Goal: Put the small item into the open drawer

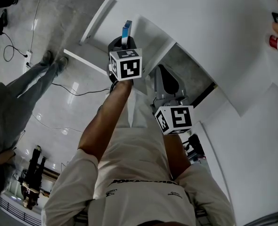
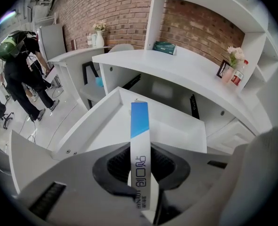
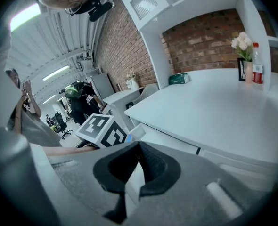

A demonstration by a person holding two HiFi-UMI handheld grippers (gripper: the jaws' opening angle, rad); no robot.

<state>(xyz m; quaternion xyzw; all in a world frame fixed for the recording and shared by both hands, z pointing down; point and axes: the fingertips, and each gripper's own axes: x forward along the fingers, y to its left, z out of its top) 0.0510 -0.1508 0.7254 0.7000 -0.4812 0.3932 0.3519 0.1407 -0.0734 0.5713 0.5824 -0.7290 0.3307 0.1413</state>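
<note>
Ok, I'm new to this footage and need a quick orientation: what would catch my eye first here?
The slim white-and-blue box pinched in the fingers of the left gripper, with the open white drawer just beyond it. Then the right gripper, empty with its fingers together, held beside the white desk.
</note>
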